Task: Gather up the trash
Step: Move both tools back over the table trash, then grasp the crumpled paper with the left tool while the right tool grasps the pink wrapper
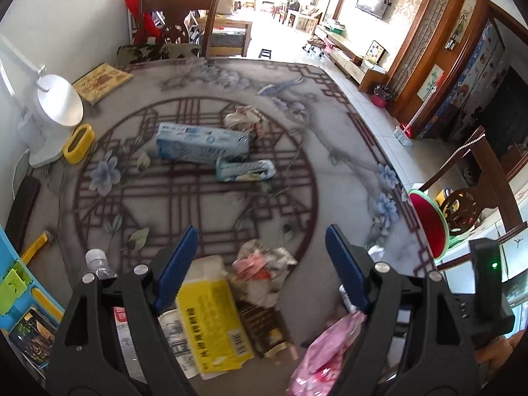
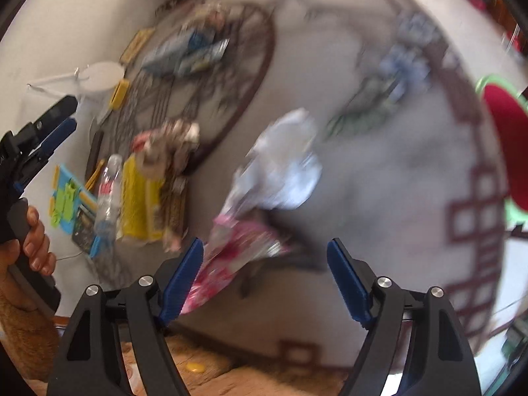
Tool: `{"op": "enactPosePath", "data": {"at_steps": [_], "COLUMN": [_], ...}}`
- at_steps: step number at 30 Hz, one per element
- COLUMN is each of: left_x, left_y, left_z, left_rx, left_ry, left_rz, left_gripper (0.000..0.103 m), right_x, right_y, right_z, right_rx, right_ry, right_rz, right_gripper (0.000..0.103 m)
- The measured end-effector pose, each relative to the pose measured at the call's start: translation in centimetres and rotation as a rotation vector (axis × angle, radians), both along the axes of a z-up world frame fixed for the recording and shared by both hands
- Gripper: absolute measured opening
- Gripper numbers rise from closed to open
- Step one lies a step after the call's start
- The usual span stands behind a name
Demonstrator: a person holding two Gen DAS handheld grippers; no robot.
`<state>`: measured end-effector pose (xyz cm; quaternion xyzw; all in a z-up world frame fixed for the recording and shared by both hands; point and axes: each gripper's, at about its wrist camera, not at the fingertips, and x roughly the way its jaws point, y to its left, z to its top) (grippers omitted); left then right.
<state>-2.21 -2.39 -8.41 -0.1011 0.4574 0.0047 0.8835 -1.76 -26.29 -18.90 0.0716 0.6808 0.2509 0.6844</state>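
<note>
Two fisheye cams here, one riding on each claw and looking out along the fingers. The left wrist view tilts down over the bench (image 1: 330,165) from its near edge, facing across it toward a wooden chair (image 1: 180,21) and the bright room beyond, close enough that the yellow box (image 1: 214,320) sits right under the lens. The right wrist view points down more steeply at the same bench (image 2: 379,181), rolled sideways and heavily blurred. Both catch the yellow box (image 2: 138,198), the pink wrapper (image 1: 326,346) (image 2: 231,257), the white lamp (image 1: 56,105) (image 2: 99,76) and the red seat (image 1: 425,224) (image 2: 508,138). The right view also sees the left claw (image 2: 66,115) at its left edge.
</note>
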Motion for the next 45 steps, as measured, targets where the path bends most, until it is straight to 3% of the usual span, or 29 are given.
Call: {"op": "enactPosePath", "data": {"at_steps": [4,7,12,16,19,21,24,31,37,38,39,40,41,45], "left_x": [-0.2,0.2,0.4,0.5,0.5,0.5,0.6,1.8,3.9,4.1,4.2,4.4,4.5,4.8], "left_y": [1.0,1.4,1.2,1.5,2.1,2.3,2.4,0.4,-1.9,-2.2,-2.1,-2.0,-1.6,0.2], "left_z": [-1.1,-2.4,-3.0,-2.9,-3.0,-3.1,-3.6,-6.4,-10.0,-10.2,-10.1,-9.9,-9.7,-8.9], "left_rx": [-0.013,-0.031,-0.03,-0.027,-0.032,-0.037,-0.045,-0.091,-0.074,-0.039,-0.018,-0.005,-0.015,-0.093], "left_ry": [0.023,0.063,0.074,0.068,0.068,0.073,0.089,0.163,0.258,0.25,0.238,0.226,0.222,0.196], "left_rz": [-0.027,-0.077,-0.161,-0.202,-0.218,-0.228,-0.247,-0.321,-0.346,-0.348,-0.348,-0.343,-0.332,-0.279], "left_gripper": [0.077,0.077,0.077,0.077,0.079,0.08,0.08,0.08,0.076,0.071,0.057,0.043,0.042,0.035], "right_x": [-1.6,-2.4,-3.8,-4.6,-4.9,-5.0,-5.0,-4.7,-4.6,-4.7,-4.7,-4.6,-4.3,-3.8], "right_y": [1.6,2.9,5.7,7.9,9.0,9.2,8.9,6.2,4.7,4.4,4.1,3.3,2.9,1.0], "right_z": [-1.2,-1.8,-2.6,-2.8,-3.2,-3.5,-3.3,-0.8,0.3,0.3,0.2,0.3,0.4,-0.1], "right_rx": [0.004,-0.018,-0.098,-0.191,-0.245,-0.252,-0.256,-0.26,-0.295,-0.298,-0.296,-0.292,-0.286,-0.267], "right_ry": [0.076,0.085,0.056,-0.018,-0.057,-0.061,-0.085,-0.204,-0.246,-0.245,-0.243,-0.241,-0.237,-0.18], "right_rz": [-0.022,-0.04,-0.017,0.03,0.039,0.027,0.006,-0.093,-0.101,-0.105,-0.113,-0.125,-0.151,-0.257], "right_gripper": [0.075,0.075,0.075,0.075,0.067,0.047,0.034,0.028,0.034,0.037,0.043,0.057,0.068,0.072]}}
